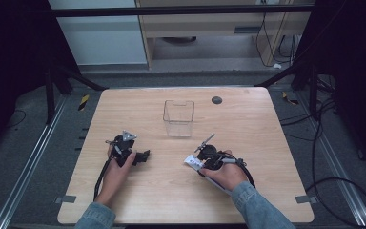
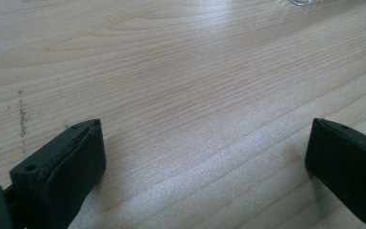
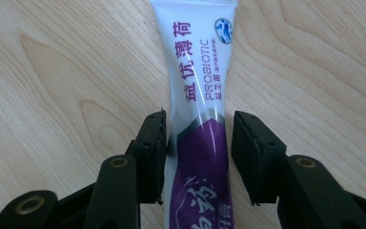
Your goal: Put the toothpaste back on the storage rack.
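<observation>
A white and purple toothpaste tube (image 3: 198, 95) lies flat on the wooden table (image 3: 52, 71), its flat crimped end pointing away from me. My right gripper (image 3: 198, 152) straddles the tube's purple part. The left pad lies against the tube and a thin gap shows at the right pad. In the high view the tube (image 1: 192, 162) sticks out to the left of the right gripper (image 1: 201, 161). My left gripper (image 1: 145, 155) rests low over the table at the left, its jaws wide apart (image 2: 205, 157) with only bare wood between them.
A clear, empty plastic box (image 1: 178, 118) stands upright at the table's middle, beyond both grippers. A small dark round disc (image 1: 216, 100) sits near the far edge. Cables trail back from both grippers toward the near edge.
</observation>
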Motion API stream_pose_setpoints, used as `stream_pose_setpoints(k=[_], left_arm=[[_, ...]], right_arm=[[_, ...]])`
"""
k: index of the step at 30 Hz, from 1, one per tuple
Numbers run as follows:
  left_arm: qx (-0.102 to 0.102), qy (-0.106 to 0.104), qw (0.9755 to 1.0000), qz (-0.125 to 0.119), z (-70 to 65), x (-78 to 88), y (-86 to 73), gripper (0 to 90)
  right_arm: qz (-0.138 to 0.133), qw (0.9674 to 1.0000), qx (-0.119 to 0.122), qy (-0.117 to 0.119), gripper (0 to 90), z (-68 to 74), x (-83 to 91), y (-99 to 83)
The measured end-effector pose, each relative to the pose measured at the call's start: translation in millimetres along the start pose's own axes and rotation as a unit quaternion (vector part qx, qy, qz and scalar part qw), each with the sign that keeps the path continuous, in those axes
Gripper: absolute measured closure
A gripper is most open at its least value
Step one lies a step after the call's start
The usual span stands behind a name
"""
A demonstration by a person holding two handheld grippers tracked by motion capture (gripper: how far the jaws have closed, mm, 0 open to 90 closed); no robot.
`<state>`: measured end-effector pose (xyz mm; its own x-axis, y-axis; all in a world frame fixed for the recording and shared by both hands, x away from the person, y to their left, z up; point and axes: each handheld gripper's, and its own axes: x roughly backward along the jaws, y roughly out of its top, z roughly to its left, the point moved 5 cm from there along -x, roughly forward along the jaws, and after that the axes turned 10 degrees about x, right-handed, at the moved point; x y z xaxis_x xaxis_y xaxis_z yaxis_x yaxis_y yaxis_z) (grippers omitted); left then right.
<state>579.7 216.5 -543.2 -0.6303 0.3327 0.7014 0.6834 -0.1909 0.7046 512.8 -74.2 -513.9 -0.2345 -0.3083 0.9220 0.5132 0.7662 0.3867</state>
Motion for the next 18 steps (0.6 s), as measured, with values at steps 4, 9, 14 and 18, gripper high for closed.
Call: stream_pose_setpoints(k=[4,9,14,18], left_arm=[[0.0,0.0,1.0,0.0,0.0,-0.1,0.1,0.0],[0.0,0.0,1.0,0.0,0.0,-0.1,0.1,0.0],[0.0,0.0,1.0,0.0,0.0,-0.1,0.1,0.0],[0.0,0.0,1.0,0.0,0.0,-0.1,0.1,0.0]], right_arm=[[0.0,1.0,0.003,0.0,56.8,-0.6,-1.3,0.5],[0.001,1.0,0.005,0.001,58.6,0.3,-3.6,1.8],[0.003,1.0,0.003,0.003,60.1,1.4,-4.4,2.3],[0.001,1.0,0.009,0.003,61.1,0.8,-4.8,2.4]])
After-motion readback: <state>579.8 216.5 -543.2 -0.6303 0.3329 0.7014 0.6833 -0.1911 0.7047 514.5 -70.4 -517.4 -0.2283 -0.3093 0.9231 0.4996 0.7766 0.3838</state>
